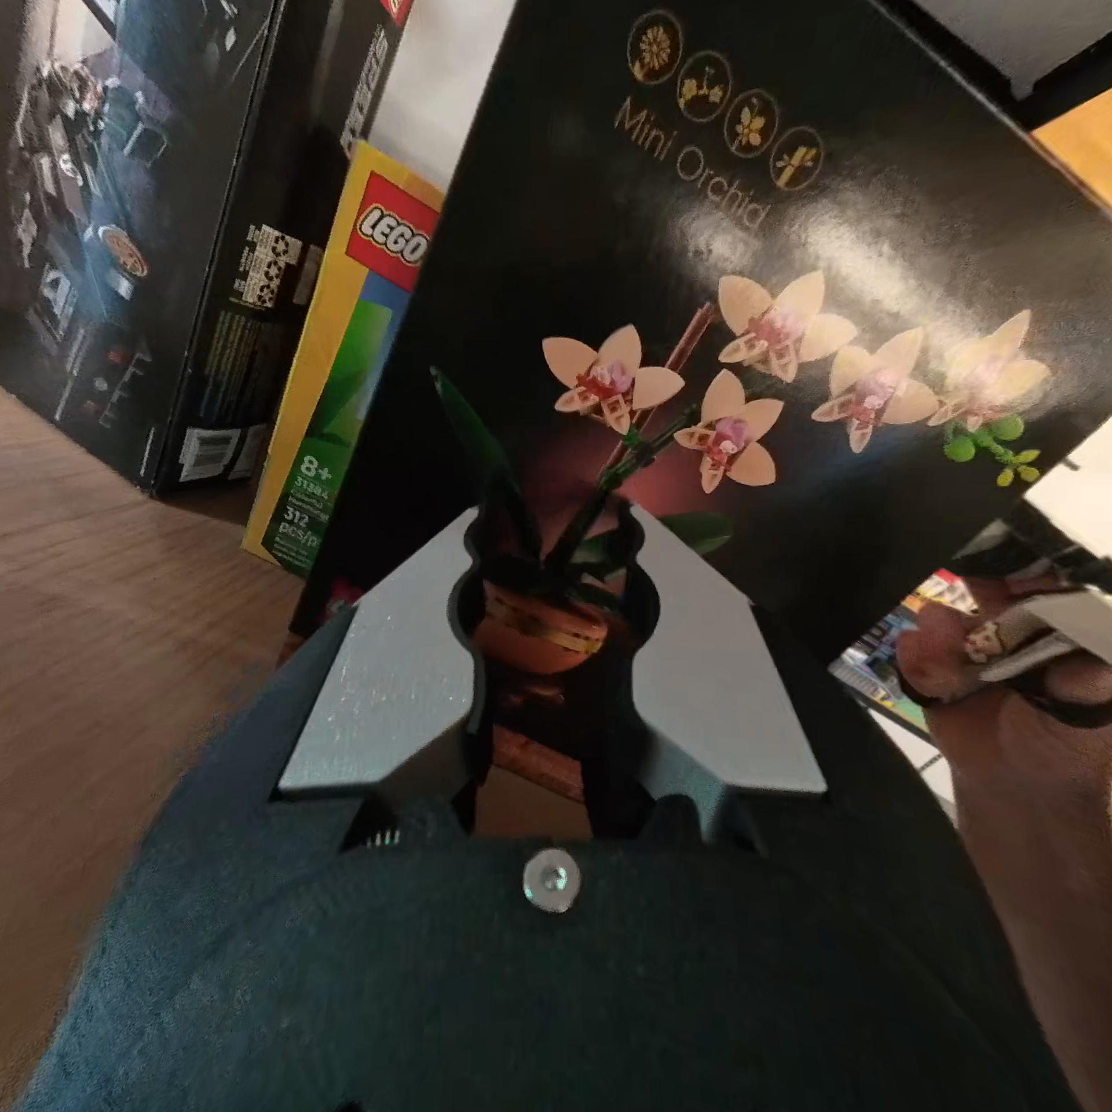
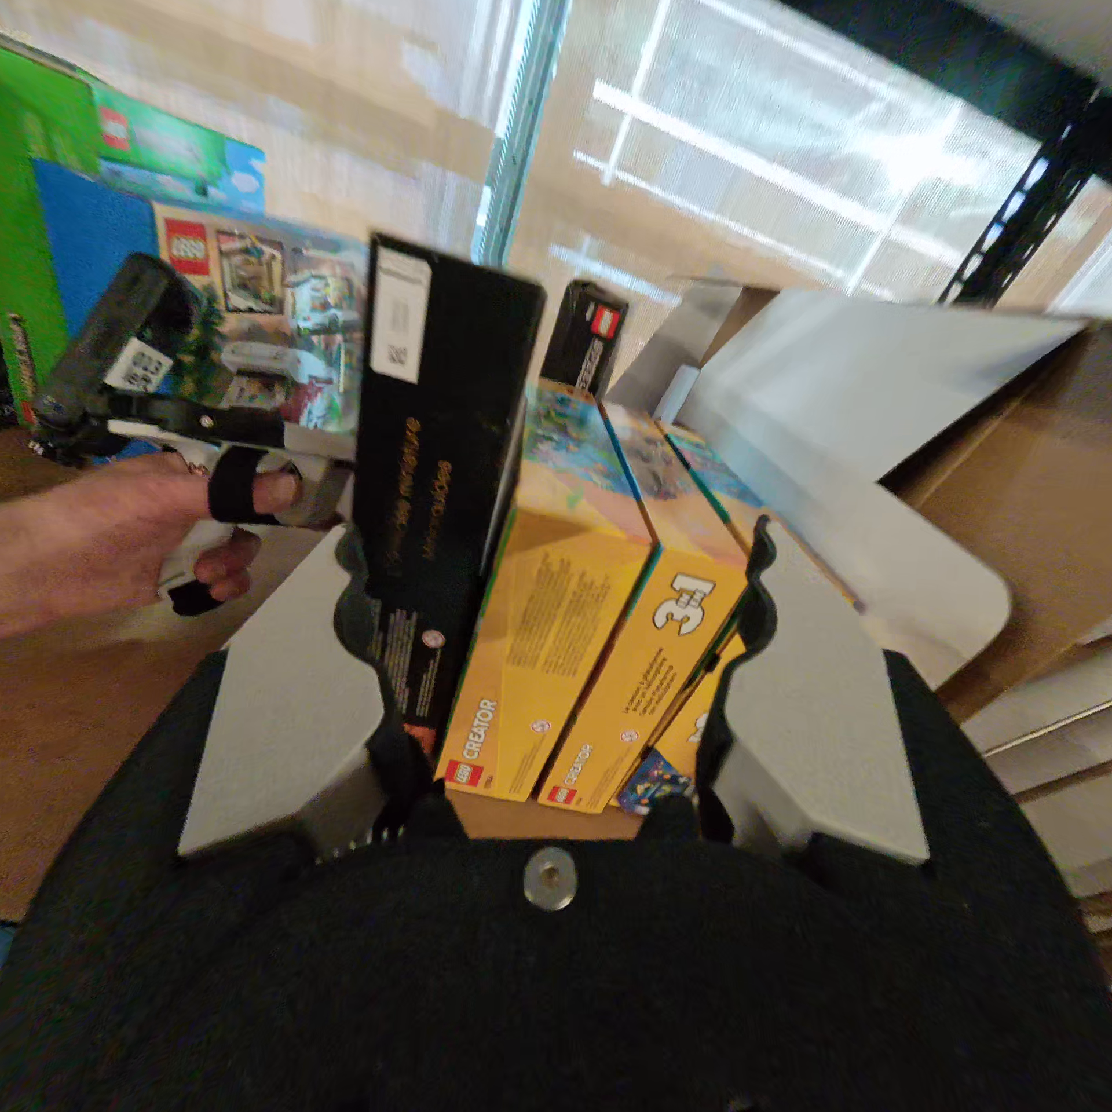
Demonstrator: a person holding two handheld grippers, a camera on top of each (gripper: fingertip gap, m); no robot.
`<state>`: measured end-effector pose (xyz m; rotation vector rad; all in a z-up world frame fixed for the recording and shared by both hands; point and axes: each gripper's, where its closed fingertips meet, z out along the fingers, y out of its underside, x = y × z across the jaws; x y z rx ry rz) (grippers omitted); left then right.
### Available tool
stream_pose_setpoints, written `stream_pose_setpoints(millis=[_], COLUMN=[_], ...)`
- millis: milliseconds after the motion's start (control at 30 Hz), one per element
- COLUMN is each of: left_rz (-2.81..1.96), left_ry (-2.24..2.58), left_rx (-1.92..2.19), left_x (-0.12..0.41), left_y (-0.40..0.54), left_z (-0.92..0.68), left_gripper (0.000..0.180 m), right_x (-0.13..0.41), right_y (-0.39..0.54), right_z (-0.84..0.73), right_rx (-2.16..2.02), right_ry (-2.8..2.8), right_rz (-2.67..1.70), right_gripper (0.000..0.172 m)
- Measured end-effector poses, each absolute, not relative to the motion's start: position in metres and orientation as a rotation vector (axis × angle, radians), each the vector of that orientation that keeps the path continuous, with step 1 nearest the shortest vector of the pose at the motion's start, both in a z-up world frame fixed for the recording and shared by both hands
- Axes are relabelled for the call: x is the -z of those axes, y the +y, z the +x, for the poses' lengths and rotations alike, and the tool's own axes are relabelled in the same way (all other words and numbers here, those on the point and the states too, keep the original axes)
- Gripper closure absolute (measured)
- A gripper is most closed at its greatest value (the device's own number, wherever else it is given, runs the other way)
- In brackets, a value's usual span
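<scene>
The right gripper (image 2: 550, 577) spreads its jaws wide around the black box (image 2: 439, 457) and 2 yellow boxes (image 2: 571, 632) on the bench (image 2: 72, 740), likely bracing them upright, while the left gripper (image 1: 550, 544), jaws narrowly parted and empty, faces that black box's flowered front.

Glossy cardboard orchid box (image 1: 692, 240) is catching glare (a hazy sheen); wood-grain shelf (image 1: 90, 602) is looking matt.
</scene>
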<state>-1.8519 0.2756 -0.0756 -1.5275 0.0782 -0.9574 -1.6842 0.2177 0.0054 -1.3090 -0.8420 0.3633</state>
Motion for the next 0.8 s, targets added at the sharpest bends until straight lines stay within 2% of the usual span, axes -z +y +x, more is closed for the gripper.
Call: stream_pose_setpoints(millis=[100, 233, 367, 533, 667, 800], left_rz=[-1.526, -1.534, -1.548, -1.436, -1.372, -1.513], left_ry=[0.091, 0.103, 0.158, 0.248, 0.109, 0.006], left_rx=[0.953, 0.961, 0.918, 0.567, 0.144, 0.114], left_x=[0.072, 0.069, 0.061, 0.029, 0.004, 0.025], left_y=[0.266, 0.251, 0.224, 0.135, 0.093, 0.108], left_z=[-1.848, -1.841, -1.837, -1.871, -1.950, -1.985], left_gripper=[0.137, 0.123, 0.124, 0.125, 0.108, 0.101], right_x=[-0.025, -0.048, -0.058, -0.046, -0.030, -0.039], right_y=[0.190, 0.146, 0.109, 0.085, 0.102, 0.112], right_z=[-1.692, -1.714, -1.754, -1.818, -1.876, -1.943], right_rx=[-0.368, -0.368, -0.447, -0.677, -0.725, -0.748], right_ry=[-0.855, -0.886, -0.962, -1.097, -1.115, -1.193], right_rz=[-1.245, -1.153, -1.129, -1.208, -1.282, -1.261], right_gripper=[0.057, 0.069, 0.071, 0.068, 0.063, 0.074])
